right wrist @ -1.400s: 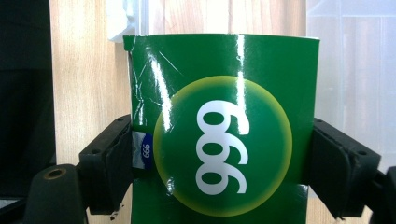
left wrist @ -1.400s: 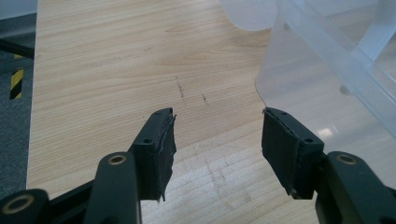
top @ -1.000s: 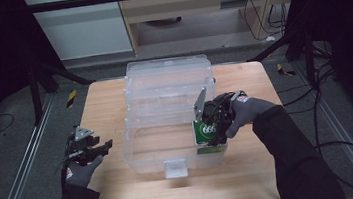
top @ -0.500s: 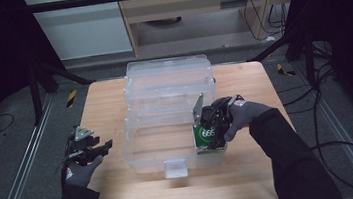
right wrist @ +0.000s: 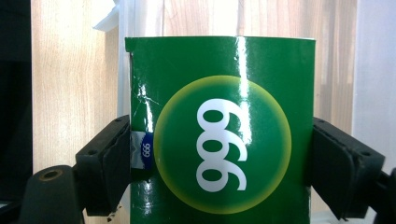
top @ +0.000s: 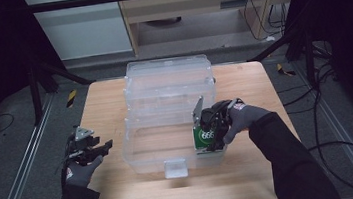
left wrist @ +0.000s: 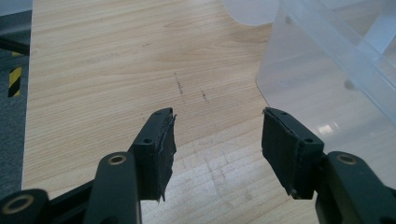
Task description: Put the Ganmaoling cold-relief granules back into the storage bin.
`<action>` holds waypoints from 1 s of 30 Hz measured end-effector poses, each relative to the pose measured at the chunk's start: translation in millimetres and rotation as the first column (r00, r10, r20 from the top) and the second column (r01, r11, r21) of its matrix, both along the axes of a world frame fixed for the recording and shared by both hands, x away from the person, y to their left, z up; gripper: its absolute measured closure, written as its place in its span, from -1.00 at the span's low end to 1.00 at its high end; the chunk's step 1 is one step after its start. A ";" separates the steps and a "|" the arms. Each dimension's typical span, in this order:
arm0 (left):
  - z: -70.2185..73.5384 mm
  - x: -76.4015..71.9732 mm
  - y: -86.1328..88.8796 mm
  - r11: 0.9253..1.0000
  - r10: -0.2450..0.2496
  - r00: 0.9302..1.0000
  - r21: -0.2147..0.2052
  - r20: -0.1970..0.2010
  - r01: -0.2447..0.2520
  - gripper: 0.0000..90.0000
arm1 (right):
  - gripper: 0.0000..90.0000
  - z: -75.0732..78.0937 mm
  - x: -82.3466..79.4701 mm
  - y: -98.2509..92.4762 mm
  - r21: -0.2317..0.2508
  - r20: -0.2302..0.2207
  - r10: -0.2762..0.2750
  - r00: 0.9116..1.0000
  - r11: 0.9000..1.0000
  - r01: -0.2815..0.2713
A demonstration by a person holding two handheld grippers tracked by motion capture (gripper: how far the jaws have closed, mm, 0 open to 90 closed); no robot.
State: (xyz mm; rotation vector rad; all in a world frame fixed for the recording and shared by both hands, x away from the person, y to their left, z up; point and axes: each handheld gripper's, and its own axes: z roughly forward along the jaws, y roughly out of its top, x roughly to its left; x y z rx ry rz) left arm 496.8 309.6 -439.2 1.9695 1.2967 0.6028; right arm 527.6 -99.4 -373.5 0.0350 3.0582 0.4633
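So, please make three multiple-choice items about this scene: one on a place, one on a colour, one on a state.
1. Where is the box held by the right gripper?
A. at the clear plastic bin's right side
B. on the floor
C. beside the left gripper

2. Which colour is the box?
A. red
B. green
C. blue

3. How is the left gripper?
A. shut on a box
B. shut on nothing
C. open

Key: 1 A, the high view shows it at the clear plastic bin; 2 B, the right gripper view shows green card; 3 C, bare table between its jaws.
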 end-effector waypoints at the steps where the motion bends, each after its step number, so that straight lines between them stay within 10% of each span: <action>1: 0.0 0.0 0.0 1.000 0.000 1.000 0.000 0.000 0.000 -0.04 | -0.62 -0.8 0.0 -0.3 0.004 0.000 -0.003 1.000 1.000 0.003; 30: -1.2 0.3 -0.4 1.000 -0.001 1.000 0.006 -0.007 0.001 -0.04 | -0.68 0.5 -5.9 -8.8 0.057 -0.010 -0.086 0.996 0.995 0.087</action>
